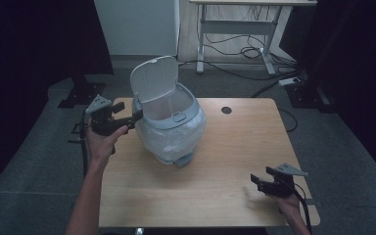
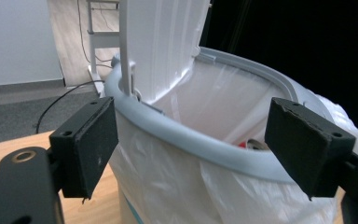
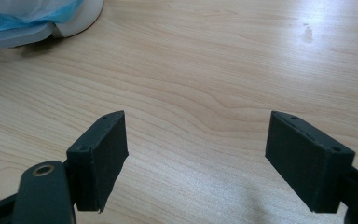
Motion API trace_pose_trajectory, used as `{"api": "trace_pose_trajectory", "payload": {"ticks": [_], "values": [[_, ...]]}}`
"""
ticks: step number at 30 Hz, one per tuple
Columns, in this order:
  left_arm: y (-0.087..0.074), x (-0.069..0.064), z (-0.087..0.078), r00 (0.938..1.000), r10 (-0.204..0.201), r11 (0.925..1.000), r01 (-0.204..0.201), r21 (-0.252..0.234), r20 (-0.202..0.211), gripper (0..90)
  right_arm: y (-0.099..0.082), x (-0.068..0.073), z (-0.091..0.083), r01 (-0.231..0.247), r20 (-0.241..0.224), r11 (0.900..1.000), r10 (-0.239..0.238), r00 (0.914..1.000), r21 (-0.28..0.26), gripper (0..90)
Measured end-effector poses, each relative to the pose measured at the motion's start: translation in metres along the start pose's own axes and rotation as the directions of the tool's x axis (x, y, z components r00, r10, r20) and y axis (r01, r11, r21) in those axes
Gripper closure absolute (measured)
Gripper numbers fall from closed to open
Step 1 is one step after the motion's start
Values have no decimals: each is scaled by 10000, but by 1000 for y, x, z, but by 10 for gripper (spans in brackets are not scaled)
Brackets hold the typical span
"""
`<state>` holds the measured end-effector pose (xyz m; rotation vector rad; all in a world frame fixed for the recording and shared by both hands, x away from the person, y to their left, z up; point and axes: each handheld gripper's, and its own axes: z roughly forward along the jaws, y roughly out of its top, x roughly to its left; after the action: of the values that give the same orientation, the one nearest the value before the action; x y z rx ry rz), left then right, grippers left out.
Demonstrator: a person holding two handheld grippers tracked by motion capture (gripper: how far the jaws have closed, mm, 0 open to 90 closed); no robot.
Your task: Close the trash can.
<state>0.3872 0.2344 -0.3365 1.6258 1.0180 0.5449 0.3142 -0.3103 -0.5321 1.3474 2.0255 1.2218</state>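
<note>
Two grippers spread and empty: your left gripper [image 1: 138,115] nears the bin [image 1: 169,128] by the table's [image 1: 235,147] far-left corner, lid [image 1: 152,78] already raised, bag still inside, your right gripper [image 1: 256,182] idling near-right.

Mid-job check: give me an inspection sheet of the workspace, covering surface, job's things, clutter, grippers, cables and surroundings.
Surface: wooden table, round grommet hole at back.
Job's things: grey bin with clear liner, lid standing open; something inside, unclear.
Clutter: nothing seen.
Grippers: left gripper open at the bin's rim; right gripper open, empty, low over the table's near right corner.
Cables: loose cables on the floor behind.
Surroundings: white desk frame, dark curtains.
</note>
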Motion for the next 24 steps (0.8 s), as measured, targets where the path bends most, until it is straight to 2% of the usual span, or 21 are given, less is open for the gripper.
{"api": "trace_pose_trajectory", "payload": {"ticks": [16, 24], "values": [[25, 18, 19, 9998, 3, 10000, -4, -60, -213, 162, -2, 0, 2, 68, 48, 9999, -69, 10000, 113, 204], [35, 26, 26, 9998, -190, 9997, 190, -145, -44, 163, -1, 1, 0, 73, 73, 10000, -73, 9999, 55, 204]]}}
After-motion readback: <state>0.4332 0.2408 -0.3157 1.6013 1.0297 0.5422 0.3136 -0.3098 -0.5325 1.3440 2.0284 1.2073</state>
